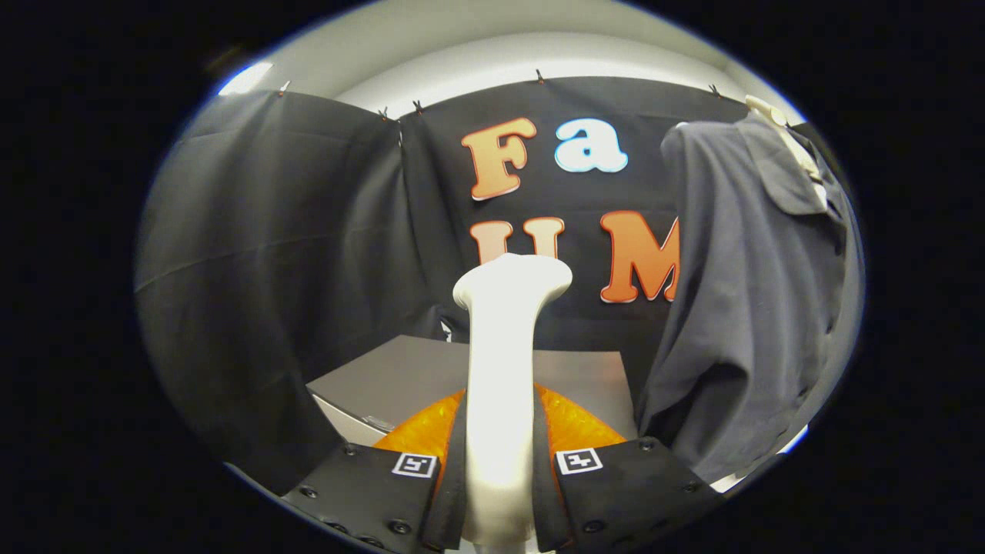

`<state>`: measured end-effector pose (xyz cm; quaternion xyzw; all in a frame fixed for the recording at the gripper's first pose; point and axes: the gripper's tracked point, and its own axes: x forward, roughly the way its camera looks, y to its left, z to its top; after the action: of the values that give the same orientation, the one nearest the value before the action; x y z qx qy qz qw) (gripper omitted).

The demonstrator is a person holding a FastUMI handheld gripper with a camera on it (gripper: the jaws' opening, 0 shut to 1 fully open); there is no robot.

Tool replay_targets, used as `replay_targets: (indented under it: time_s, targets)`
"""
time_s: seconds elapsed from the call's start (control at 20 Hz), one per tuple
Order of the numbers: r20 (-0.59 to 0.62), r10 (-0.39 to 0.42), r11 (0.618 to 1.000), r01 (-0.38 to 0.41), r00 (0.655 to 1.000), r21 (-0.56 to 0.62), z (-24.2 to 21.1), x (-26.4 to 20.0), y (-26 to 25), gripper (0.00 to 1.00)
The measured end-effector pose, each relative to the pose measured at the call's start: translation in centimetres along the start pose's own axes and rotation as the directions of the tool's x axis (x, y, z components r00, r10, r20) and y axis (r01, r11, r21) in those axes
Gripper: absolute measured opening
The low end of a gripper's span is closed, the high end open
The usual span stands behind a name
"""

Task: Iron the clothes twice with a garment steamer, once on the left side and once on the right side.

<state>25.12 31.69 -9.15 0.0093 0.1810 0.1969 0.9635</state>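
Gripping white steamer (504, 362) upright, tool (499, 462) clamped on it, shirt (750, 308) hanging beside, apart

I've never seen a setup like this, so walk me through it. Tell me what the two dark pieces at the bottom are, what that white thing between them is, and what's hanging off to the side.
The camera sits on a hand-held gripper and looks forward along its two fingers, the dark pieces with square markers. A person carries the tool; no robot arm is involved. The fingers are shut on the white garment steamer, which stands upright between them, its wide head on top. Ahead of the fingers is a grey table. Beyond the fingers and off to the right hangs a dark grey shirt on a pale hanger. Black cloth forms the booth's walls. The steamer is not touching the shirt yet.
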Motion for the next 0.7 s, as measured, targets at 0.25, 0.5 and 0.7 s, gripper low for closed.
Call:
replay_targets:
  time_s: [0.25, 0.5, 0.7]
  targets:
    - [0.089, 0.000, 1.000, 0.000, 0.996, 0.004, 2.6, -7.3, -1.5, 0.42]
    - [0.158, -0.028, 1.000, 0.030, 0.987, -0.006, 4.0, -12.1, -4.8, 0.42]
    - [0.209, -0.078, 0.997, 0.082, 0.975, -0.010, 4.1, -15.2, -8.9, 0.42]
